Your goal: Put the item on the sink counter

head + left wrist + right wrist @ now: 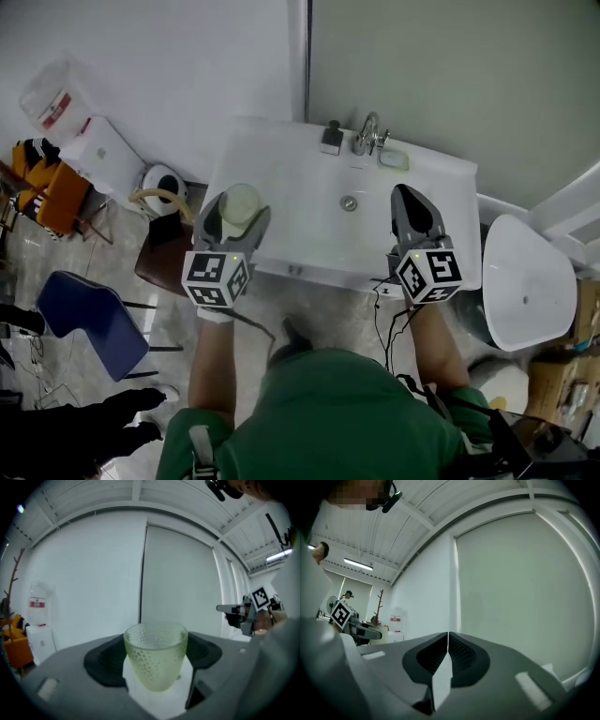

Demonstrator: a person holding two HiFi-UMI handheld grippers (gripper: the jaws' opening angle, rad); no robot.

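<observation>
A pale green dimpled plastic cup [155,654] stands upright between the jaws of my left gripper [154,660], which is shut on it. From the head view the cup [238,205] hangs over the left end of the white sink counter [281,169], with the left gripper [232,228] around it. My right gripper [415,210] hovers over the right side of the basin; its jaws meet tip to tip with nothing between them [447,649]. Both grippers point level at the back wall.
A faucet [368,135], a dark soap dispenser [331,138] and a soap dish [393,159] line the back of the sink. A drain [349,202] sits mid-basin. A white toilet [523,281] is to the right, a blue chair [86,319] and a bin [163,190] to the left.
</observation>
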